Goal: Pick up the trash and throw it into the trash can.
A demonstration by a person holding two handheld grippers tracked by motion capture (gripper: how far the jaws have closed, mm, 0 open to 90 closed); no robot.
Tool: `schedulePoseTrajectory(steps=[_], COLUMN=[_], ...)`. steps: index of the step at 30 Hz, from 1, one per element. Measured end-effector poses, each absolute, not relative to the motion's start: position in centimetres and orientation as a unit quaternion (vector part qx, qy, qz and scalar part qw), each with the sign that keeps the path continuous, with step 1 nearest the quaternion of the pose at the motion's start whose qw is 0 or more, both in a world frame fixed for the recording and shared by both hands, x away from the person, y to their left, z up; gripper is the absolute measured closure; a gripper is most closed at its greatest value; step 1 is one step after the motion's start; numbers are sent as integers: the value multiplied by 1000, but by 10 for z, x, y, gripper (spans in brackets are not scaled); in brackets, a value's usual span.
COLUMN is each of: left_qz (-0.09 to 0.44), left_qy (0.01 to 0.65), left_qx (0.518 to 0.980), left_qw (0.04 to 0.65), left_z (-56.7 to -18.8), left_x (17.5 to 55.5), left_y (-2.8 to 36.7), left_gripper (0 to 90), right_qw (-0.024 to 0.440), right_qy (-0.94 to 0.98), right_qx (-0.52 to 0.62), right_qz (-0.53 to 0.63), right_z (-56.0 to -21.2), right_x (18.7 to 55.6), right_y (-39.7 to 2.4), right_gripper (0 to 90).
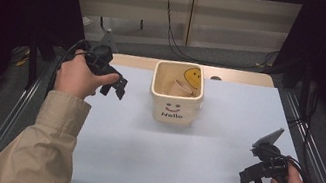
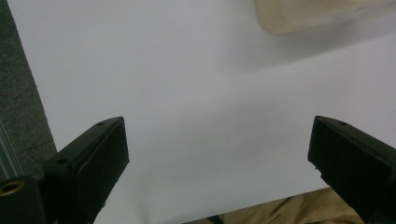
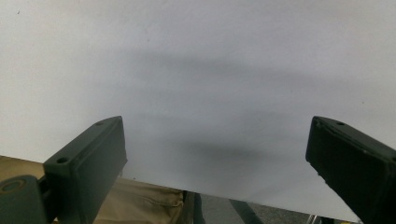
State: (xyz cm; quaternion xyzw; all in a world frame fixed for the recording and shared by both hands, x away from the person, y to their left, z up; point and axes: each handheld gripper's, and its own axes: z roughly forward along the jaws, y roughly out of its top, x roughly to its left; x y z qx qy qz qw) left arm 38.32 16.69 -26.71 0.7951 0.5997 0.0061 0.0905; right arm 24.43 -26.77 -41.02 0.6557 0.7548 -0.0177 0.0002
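A cream square container [image 1: 174,108] with a smiley face and the word "Hello" stands at the back middle of the white table mat [image 1: 179,160]. Inside it lie a tan cup [image 1: 179,89] on its side and a yellow smiley item [image 1: 194,77]. My left gripper [image 1: 113,88] hovers to the left of the container, open and holding nothing. A corner of the container [image 2: 303,14] appears at the top of the left gripper view. My right gripper [image 1: 252,181] is near the mat's front right corner, open and empty. Both gripper views look down at bare mat between wide jaws.
Metal rails [image 1: 313,148] run along the table's left and right edges. Black curtains hang on both sides, and cables [image 1: 174,32] trail on the floor behind the table. Beige sleeves [image 1: 39,146] come in from the bottom.
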Motion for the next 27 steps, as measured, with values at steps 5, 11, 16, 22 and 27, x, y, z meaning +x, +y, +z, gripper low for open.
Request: schedulePoseTrajectory(steps=[5, 11, 16, 22, 27], left_qz=[5, 1, 0, -11, -17], left_qy=[599, 601, 602, 609, 611], left_qx=[796, 795, 794, 789, 788], left_qw=[91, 85, 84, 81, 79], left_z=[-287, -315, -341, -370, -390], left_x=[371, 359, 346, 330, 318], left_y=[170, 178, 185, 191, 197], left_gripper=[50, 50, 50, 50, 50], right_qw=[1, -2, -1, -4, -6], right_qy=[756, 755, 753, 752, 749], right_qx=[655, 656, 658, 658, 662], right_qz=[-16, -19, -20, -25, -22], right_z=[-411, -411, -411, -413, -414], right_x=[244, 244, 245, 245, 244], right_y=[-268, -269, -269, -269, -268], right_gripper=[51, 50, 50, 52, 50])
